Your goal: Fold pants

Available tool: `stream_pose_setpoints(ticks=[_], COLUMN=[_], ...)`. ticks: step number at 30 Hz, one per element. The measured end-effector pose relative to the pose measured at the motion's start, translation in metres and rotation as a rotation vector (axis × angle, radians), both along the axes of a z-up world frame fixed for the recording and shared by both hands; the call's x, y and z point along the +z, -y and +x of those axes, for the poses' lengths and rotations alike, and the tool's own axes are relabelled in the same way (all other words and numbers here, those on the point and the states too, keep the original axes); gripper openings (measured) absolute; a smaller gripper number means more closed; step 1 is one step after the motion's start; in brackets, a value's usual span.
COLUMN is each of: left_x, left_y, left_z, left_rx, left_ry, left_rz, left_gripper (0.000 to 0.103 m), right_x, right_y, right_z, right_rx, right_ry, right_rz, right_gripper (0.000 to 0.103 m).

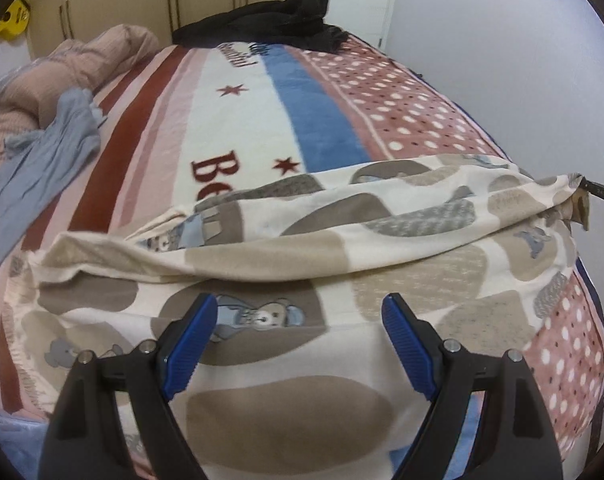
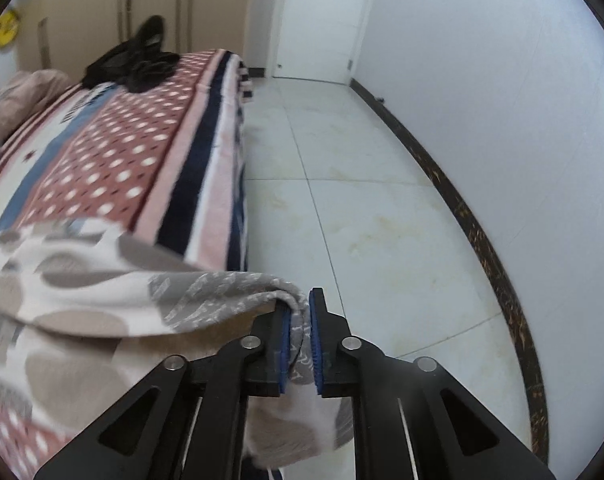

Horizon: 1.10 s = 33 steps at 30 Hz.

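Because they droop and crease wherever nothing bears them up, the pants [image 1: 302, 240] look soft and light, a fleecy cloth that should give no trouble to lift but will sag and bunch if held at one point only. I would judge the best holds to be the corners and hems, taken with a good pinch through all the layers so the fold does not slide apart; the nap looks more clingy than slippery.

They lie across the near end of the bed [image 1: 238, 120], on the striped and dotted blanket, with one end pulled out past the bed's edge towards the floor [image 2: 381, 200]. That end is pinched in the right gripper [image 2: 300, 332], whose blue pads are closed hard on a bunched fold. The left gripper [image 1: 300, 320] hangs just over the middle of the cloth, jaws spread wide and holding nothing.

The cloth is cream, patched with beige, brown and grey blotches, and printed with small teddy bears in blue. A long ridge runs across it where one layer has been drawn over another.
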<state>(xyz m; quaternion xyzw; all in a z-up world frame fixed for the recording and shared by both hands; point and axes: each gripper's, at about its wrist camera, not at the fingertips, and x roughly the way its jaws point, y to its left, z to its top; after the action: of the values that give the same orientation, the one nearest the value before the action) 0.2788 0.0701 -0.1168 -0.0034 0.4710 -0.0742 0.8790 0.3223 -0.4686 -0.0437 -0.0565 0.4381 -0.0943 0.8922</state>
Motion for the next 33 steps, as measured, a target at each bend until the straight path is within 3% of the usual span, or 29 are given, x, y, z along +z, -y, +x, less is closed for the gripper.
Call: stream_pose_setpoints(ticks=[1, 3, 7, 10, 13, 18, 24, 30, 33], left_x=[-0.002, -0.005, -0.005, -0.009, -0.012, -0.020, -0.039, -0.042, -0.041], left_y=[-0.003, -0.008, -0.015, -0.019, -0.017, -0.010, -0.001, 0.002, 0.002], left_z=[0.002, 0.002, 0.000, 0.001, 0.004, 0.015, 0.031, 0.058, 0.074], left_rx=[0.008, 0.018, 0.023, 0.033, 0.037, 0.036, 0.036, 0.059, 0.066], left_ry=[-0.005, -0.011, -0.004, -0.022, -0.028, -0.046, -0.077, -0.057, -0.056], left_rz=[-0.003, -0.008, 0.000, -0.027, -0.036, -0.047, -0.023, 0.013, 0.033], left_gripper=[0.082, 0.082, 0.082, 0.082, 0.082, 0.082, 0.082, 0.082, 0.082], right_x=[-0.006, -0.017, -0.012, -0.003, -0.007, -0.038, -0.077, -0.074, -0.068], right_y=[0.002, 0.000, -0.032, -0.074, -0.126, -0.208, -0.253, -0.247, -0.242], right_z=[0.008, 0.016, -0.002, -0.025, -0.040, -0.045, -0.026, 0.004, 0.029], right_rx=[-0.015, -0.038, 0.042, 0.187, 0.351, 0.544, 0.572, 0.530, 0.494], right_ry=[-0.011, -0.029, 0.024, 0.043, 0.001, -0.103, -0.143, -0.116, -0.106], right_rz=[0.019, 0.045, 0.049, 0.161, 0.277, 0.373, 0.314, 0.307, 0.308], right_gripper=[0.026, 0.041, 0.040, 0.040, 0.040, 0.034, 0.034, 0.019, 0.019])
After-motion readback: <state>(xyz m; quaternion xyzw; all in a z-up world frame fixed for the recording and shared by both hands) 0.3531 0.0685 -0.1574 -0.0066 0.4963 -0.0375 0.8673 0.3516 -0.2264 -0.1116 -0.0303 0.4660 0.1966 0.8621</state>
